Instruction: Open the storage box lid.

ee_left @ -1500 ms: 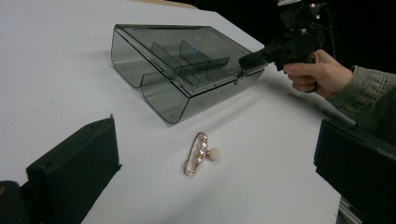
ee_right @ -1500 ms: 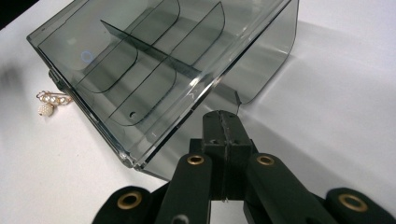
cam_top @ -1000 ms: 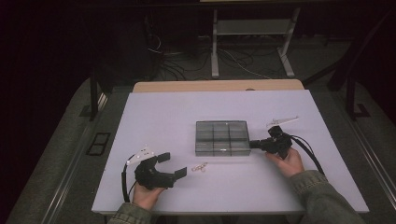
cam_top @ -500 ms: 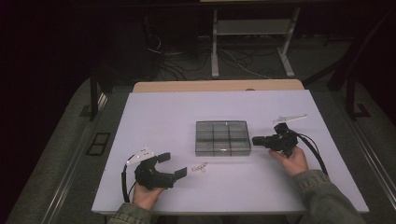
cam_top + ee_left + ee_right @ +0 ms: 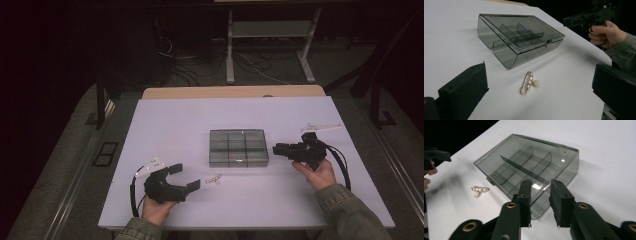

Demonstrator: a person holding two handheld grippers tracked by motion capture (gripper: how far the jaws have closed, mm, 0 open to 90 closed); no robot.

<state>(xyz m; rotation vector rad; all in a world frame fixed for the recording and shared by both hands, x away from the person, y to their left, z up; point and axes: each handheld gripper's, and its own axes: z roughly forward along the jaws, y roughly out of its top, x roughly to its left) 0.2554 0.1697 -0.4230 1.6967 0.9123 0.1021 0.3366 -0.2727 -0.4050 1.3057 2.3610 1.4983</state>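
Observation:
A smoky clear compartment box [image 5: 237, 147] lies with its lid down on the middle of the white table [image 5: 170, 125]. A gold pin with pearls [image 5: 214, 178] rests just in front of its near left corner. My left gripper [image 5: 186, 177] lies at the near left, open wide, with the pin [image 5: 528, 83] on the table ahead of its jaws. My right gripper [image 5: 277, 149] hovers off the box's right side and points at it. Its jaws have just been opening, and the small gap [image 5: 541, 183] between them holds nothing. The box [image 5: 524, 160] lies beyond them.
The table's near edge runs just under both hands. Behind the far edge are a wooden strip, a metal stand's legs [image 5: 231, 55] and loose cables on a dark floor. Bare tabletop surrounds the box.
The right gripper has lifted a little beside the box's right edge and its jaws have parted. The left gripper, the pin and the box have stayed put.

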